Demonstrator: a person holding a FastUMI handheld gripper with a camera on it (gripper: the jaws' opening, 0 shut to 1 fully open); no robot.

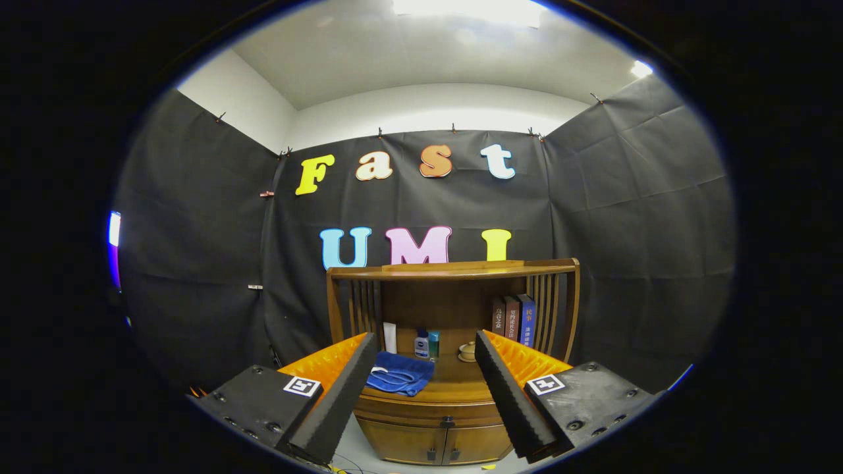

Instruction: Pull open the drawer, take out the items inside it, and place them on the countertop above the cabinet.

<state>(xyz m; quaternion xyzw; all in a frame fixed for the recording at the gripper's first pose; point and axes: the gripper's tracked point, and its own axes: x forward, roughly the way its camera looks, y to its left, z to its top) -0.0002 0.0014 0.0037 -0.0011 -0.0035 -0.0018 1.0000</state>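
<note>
The tongs (421, 401) hang wide open, gripping nothing, well short of the cabinet (438, 444). Its drawer (435, 413) is closed beneath the bench (454, 382), where a blue cloth (400, 375), two bottles (427, 343), a teapot (467, 351) and books (514, 318) sit.

Wooden cabinet (431, 401), brown, curved front, slatted side rails and a top shelf; stands beyond the spread gripper (425, 401) fingers. Countertop holds:
- folded blue cloth (400, 374), just ahead of the left finger
- white upright box (390, 337)
- two small bottles (427, 343) (side by side)
- pale lidded pot (467, 351), near the right finger
- three upright books (514, 318)

Drawer (435, 413) closed.
</note>
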